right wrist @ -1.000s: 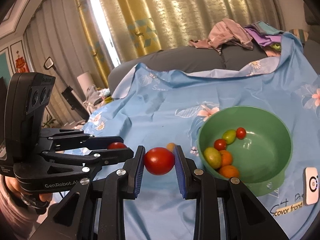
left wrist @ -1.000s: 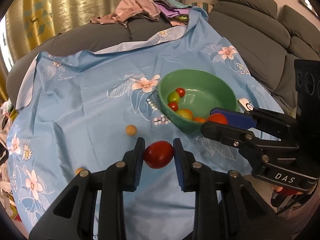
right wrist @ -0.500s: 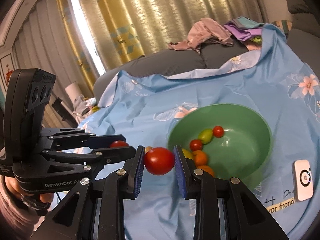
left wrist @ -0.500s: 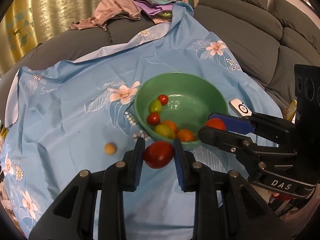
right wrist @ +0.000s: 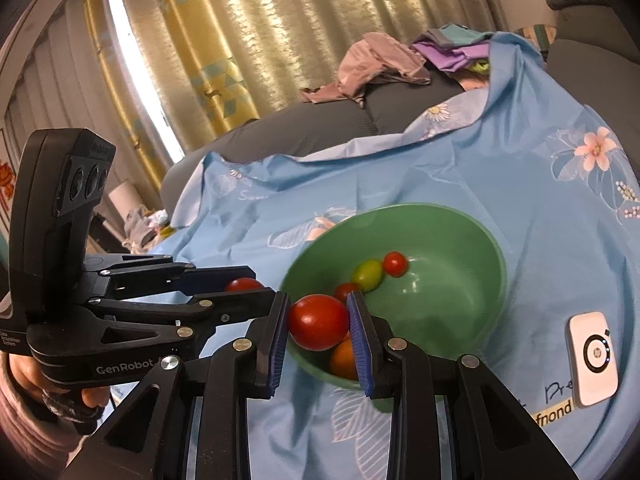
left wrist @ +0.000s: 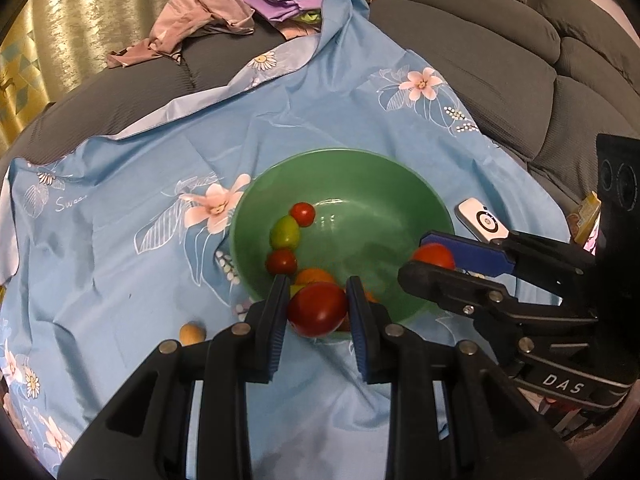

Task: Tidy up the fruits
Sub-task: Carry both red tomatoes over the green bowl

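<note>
A soft, smooth tomato (left wrist: 317, 309) is clamped in the left hand-held gripper (left wrist: 318, 312), another tomato (right wrist: 318, 322) in the right hand-held gripper (right wrist: 319, 322) — light pressure across the widest part is judged advisable.

Your left wrist camera looks steeply down along its fingers, close above the near rim of the green bowl (left wrist: 436, 208). Your right wrist camera sits lower, facing across the bowl (right wrist: 494, 248) toward the curtain (right wrist: 248, 36). Both share the blue cloth (left wrist: 120, 248).
</note>
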The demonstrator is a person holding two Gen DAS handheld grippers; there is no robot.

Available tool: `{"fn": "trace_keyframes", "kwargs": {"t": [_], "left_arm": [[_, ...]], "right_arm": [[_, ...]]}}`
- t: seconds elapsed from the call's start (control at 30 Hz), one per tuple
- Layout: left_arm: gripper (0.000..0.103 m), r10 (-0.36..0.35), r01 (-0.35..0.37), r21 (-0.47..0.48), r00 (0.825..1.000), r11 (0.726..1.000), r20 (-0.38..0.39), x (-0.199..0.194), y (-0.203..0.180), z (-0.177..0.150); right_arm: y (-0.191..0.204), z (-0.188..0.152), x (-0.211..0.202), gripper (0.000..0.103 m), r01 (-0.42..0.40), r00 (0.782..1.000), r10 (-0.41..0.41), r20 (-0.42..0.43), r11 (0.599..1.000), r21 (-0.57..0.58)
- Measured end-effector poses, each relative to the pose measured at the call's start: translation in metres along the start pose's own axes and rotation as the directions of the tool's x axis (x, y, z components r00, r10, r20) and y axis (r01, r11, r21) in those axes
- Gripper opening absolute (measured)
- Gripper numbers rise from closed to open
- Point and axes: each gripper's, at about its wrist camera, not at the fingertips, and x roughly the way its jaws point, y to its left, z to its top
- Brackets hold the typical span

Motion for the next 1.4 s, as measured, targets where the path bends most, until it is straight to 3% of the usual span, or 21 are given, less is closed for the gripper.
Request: {"fn": "trace_keyframes", "kwargs": {"t": [1.4], "left_arm": [[0.029,0.033,-0.030,0.032,0.995,0.999,-0.093,0.067,0.009,0.025]], "right_arm": [[-0.027,0.010,0.026,0.031,0.147,0.988,-0.146,-0.056,0.989,0.009]]}}
